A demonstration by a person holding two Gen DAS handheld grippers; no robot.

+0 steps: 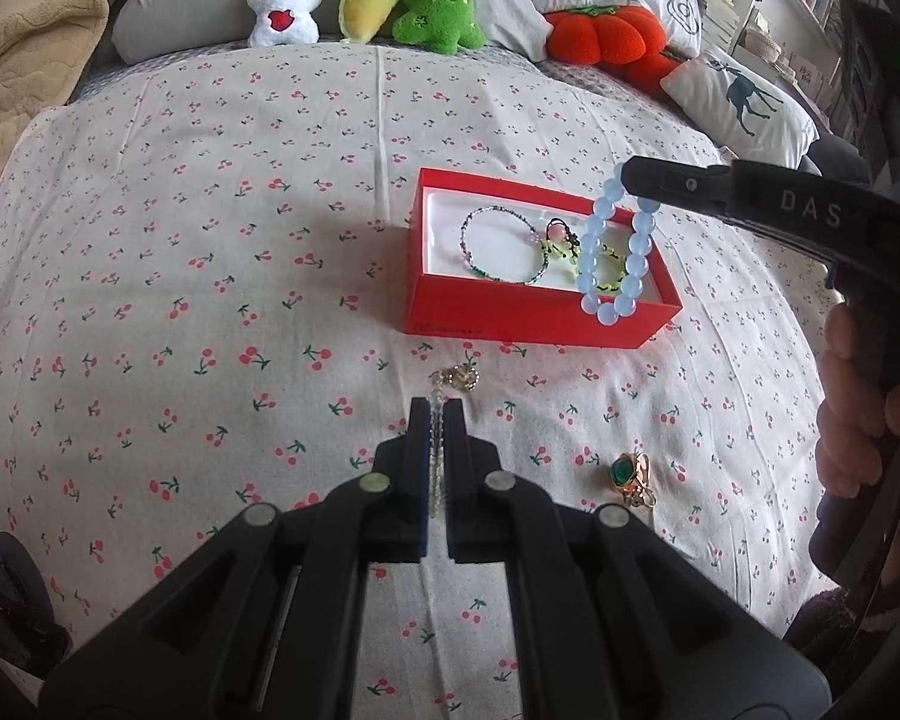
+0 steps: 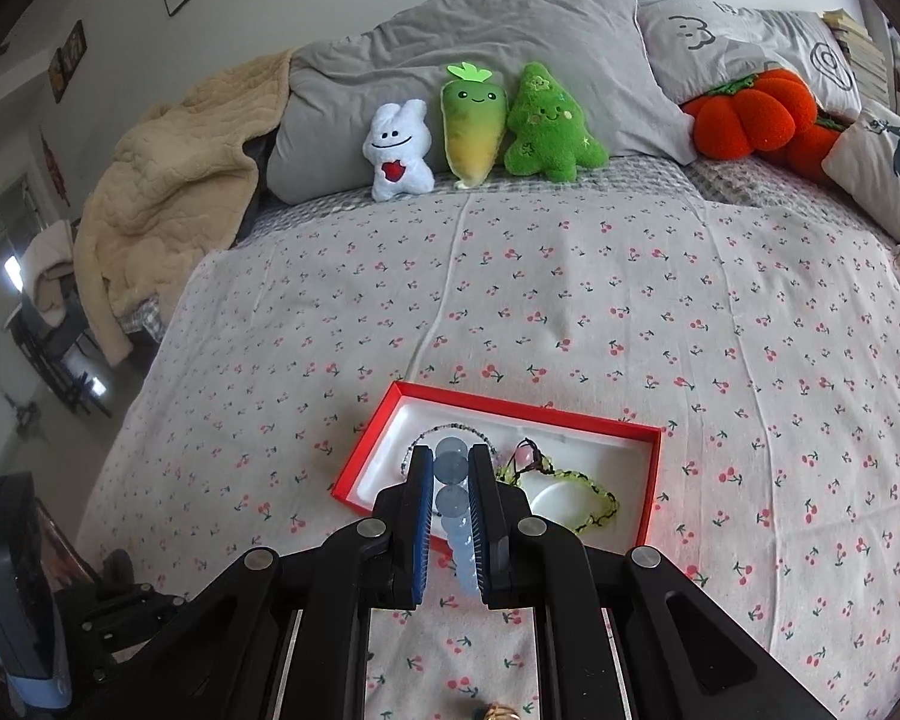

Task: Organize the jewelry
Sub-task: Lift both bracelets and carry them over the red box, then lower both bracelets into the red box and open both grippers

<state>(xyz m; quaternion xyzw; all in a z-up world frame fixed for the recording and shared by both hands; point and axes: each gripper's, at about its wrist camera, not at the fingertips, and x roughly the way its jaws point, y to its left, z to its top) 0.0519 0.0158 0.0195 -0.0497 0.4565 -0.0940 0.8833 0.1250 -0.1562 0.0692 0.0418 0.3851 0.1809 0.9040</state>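
Right gripper (image 2: 450, 516) clamps the blue bracelet (image 1: 621, 252) above the red box (image 1: 534, 315), release next; left gripper (image 1: 437, 420) pinches, seemingly, a thin chain (image 1: 437, 462).

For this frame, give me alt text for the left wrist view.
The right claw dangles a blue bead bracelet over an open red box holding other bracelets. The left claw pinches a pale chain above the cherry-print bedsheet.
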